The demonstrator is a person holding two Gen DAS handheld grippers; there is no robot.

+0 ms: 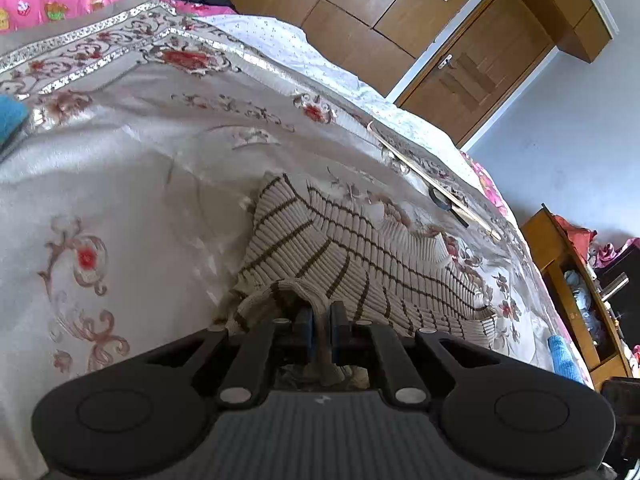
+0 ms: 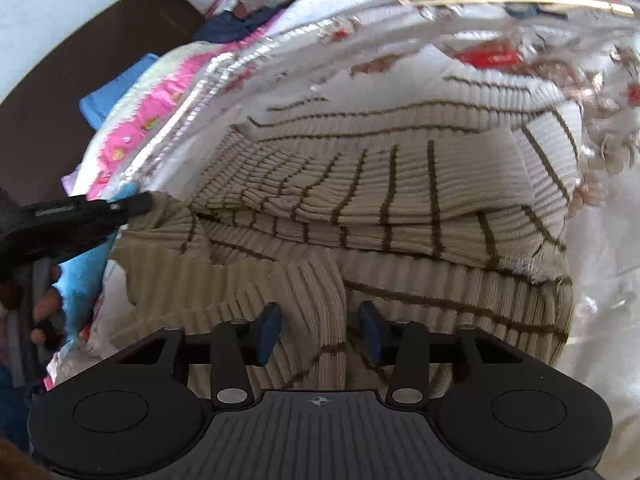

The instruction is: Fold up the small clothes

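A beige ribbed sweater with thin brown stripes (image 1: 360, 248) lies partly folded on a white floral bedspread (image 1: 140, 168). My left gripper (image 1: 321, 320) is shut on a bunched edge of the sweater and lifts it slightly. In the right wrist view the sweater (image 2: 380, 192) fills the middle. My right gripper (image 2: 320, 326) is open, its blue-padded fingers (image 2: 270, 330) straddling a fold of the sweater without closing on it. The left gripper (image 2: 132, 204) shows at the left, clamped on the sweater's corner.
A thin wooden stick (image 1: 432, 184) and a small dark hand mirror (image 1: 446, 204) lie on the far side of the bed. Blue cloth (image 1: 564, 360) sits at the bed's right edge, a wooden shelf (image 1: 568, 276) beyond. Pink bedding (image 2: 136, 120) and wardrobe doors (image 1: 360, 8) lie behind.
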